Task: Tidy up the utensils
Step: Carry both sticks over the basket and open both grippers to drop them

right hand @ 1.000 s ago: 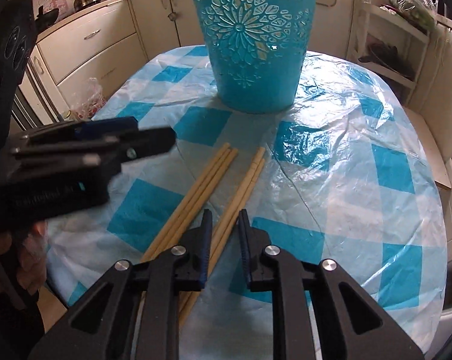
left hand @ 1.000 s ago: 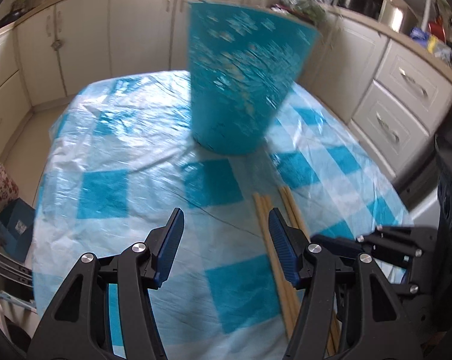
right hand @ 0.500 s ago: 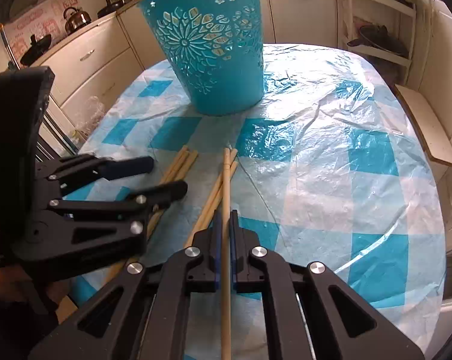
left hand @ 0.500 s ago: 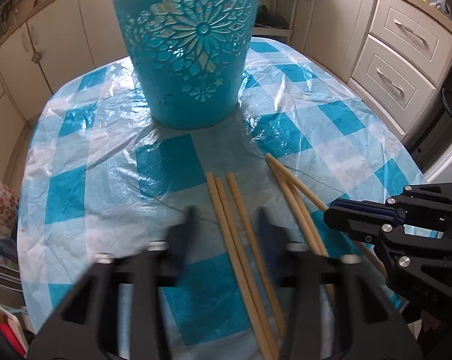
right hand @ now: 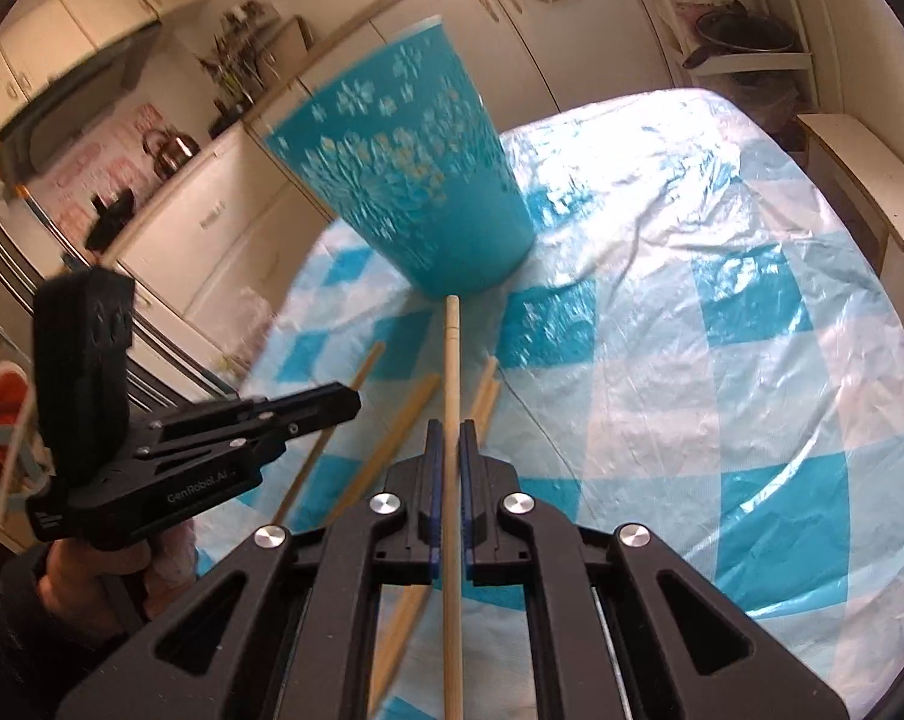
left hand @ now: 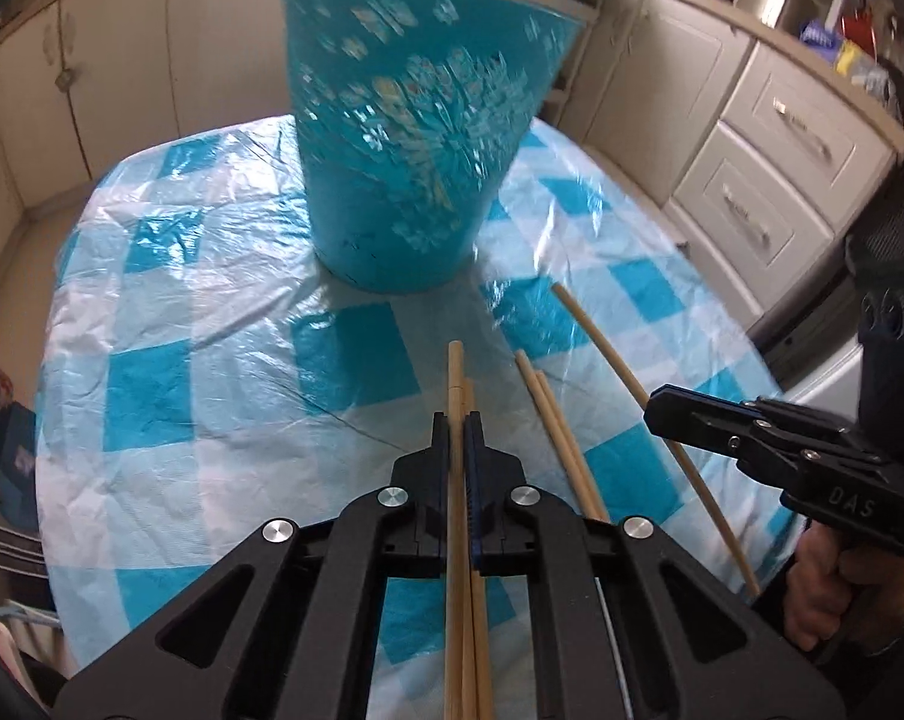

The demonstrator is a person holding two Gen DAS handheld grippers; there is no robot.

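Observation:
A teal cut-out basket [left hand: 416,138] stands on the checked table; it also shows in the right wrist view [right hand: 416,180]. My left gripper [left hand: 457,420] is shut on a wooden chopstick [left hand: 455,384] that points at the basket. My right gripper [right hand: 446,429] is shut on another chopstick [right hand: 451,360], lifted and aimed at the basket's base. In the left wrist view the right gripper [left hand: 653,405] holds its chopstick [left hand: 608,348] to the right. Loose chopsticks [left hand: 551,414] lie on the cloth between the grippers; they also show in the right wrist view [right hand: 404,420].
The oval table has a blue and white plastic cloth [right hand: 722,360]. Cream kitchen cabinets [left hand: 770,138] ring the table closely. A kettle [right hand: 173,147] stands on the far counter. A low wooden bench [right hand: 860,180] is beside the table's right edge.
My left gripper has closed on a chopstick and lifted it. My right gripper, shut on its chopstick, has raised it and swung toward the basket. Both views are blurred by motion.

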